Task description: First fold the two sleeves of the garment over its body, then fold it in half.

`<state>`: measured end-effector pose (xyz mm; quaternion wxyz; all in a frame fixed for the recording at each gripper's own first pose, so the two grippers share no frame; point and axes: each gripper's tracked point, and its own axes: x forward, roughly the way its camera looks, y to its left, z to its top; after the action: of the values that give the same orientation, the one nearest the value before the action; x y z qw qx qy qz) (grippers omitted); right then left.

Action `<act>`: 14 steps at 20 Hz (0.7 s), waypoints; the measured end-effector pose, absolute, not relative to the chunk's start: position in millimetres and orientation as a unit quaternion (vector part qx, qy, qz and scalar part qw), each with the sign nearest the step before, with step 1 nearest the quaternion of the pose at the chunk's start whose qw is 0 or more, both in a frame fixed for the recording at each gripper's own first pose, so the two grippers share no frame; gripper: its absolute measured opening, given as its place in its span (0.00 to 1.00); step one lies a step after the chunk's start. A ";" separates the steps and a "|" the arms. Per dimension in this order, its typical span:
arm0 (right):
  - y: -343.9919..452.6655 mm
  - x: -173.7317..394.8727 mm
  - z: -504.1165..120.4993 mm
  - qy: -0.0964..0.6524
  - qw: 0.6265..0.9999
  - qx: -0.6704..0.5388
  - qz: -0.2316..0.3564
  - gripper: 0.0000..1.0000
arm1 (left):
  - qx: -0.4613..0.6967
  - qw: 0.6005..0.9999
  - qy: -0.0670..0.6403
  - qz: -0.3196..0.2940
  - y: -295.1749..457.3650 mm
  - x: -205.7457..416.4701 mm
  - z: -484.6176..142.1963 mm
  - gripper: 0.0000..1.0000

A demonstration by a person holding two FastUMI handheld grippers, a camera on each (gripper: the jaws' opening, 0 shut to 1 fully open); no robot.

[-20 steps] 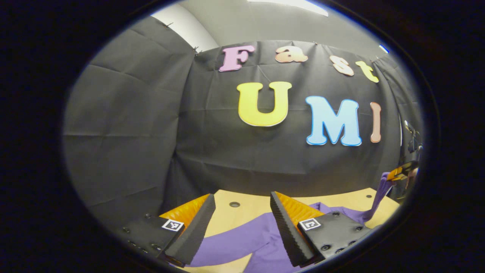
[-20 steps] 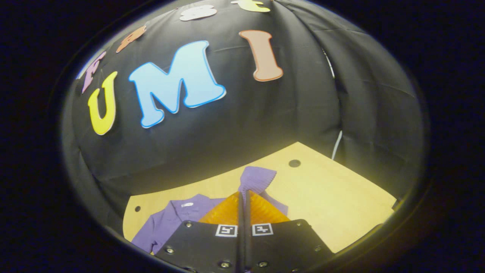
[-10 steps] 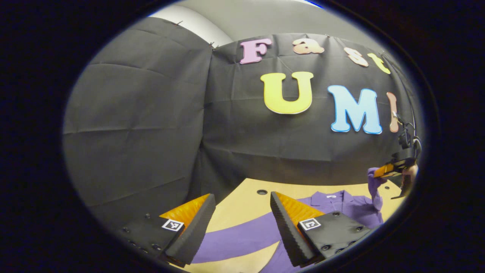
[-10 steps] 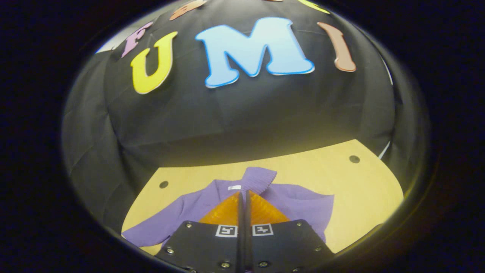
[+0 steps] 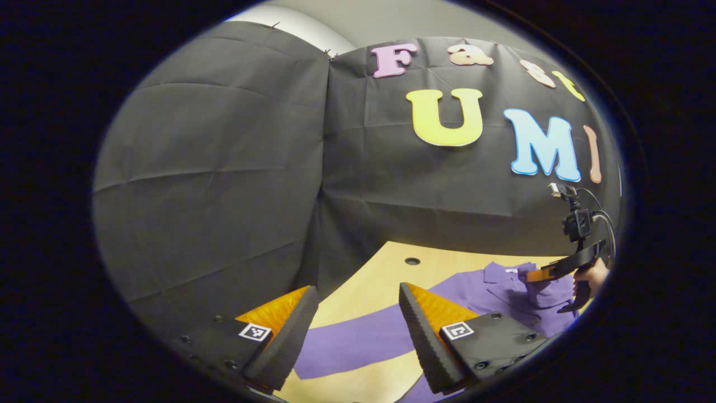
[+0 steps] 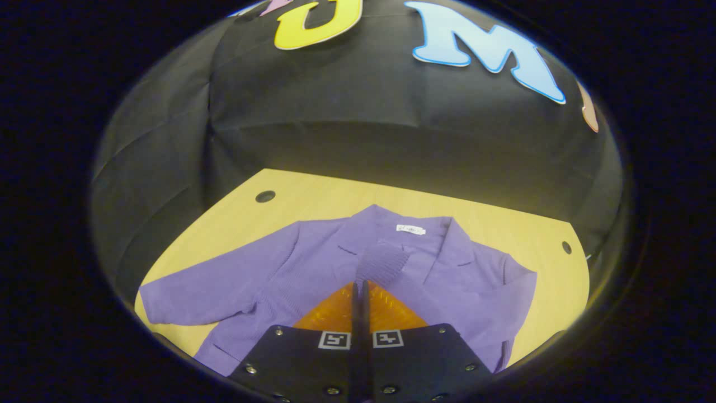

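A purple collared garment (image 6: 313, 268) lies face up on the wooden table (image 6: 492, 229). My right gripper (image 6: 359, 284) is shut on the ribbed cuff (image 6: 382, 262) of one sleeve and holds it over the garment's chest, just below the collar. The other sleeve (image 6: 212, 291) stretches out flat to the left. In the left gripper view, my left gripper (image 5: 358, 302) hangs open above that flat sleeve (image 5: 358, 341), with nothing between its fingers. Farther right in that view the right gripper (image 5: 545, 273) and the hand holding it hover over the garment (image 5: 503, 291).
Black cloth walls close the table at the back and on both sides. Small round holes (image 6: 265, 196) sit near the table's corners. Bare wood (image 5: 369, 274) runs between the garment and the back wall.
My right gripper has carried the sleeve cuff from the table's right side in over the garment's chest and tilted downward. The left gripper has turned left, staying open above the other sleeve.
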<state>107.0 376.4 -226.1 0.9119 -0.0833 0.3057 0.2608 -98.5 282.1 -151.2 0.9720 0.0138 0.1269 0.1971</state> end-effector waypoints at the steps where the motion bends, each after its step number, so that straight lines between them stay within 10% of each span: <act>1: 381.4 104.7 -232.0 0.308 0.910 -0.091 0.263 0.00 | 0.014 0.971 0.130 0.200 286.2 -100.7 -154.5 0.92; 14: 412.0 84.7 -258.3 0.342 0.888 -0.093 0.292 0.18 | 0.015 0.969 0.149 0.198 295.6 -101.1 -176.8 0.95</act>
<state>84.7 412.0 -258.3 0.8884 -0.0935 0.3416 0.2922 -101.1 295.6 -176.8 0.9687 0.0148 0.1489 0.1982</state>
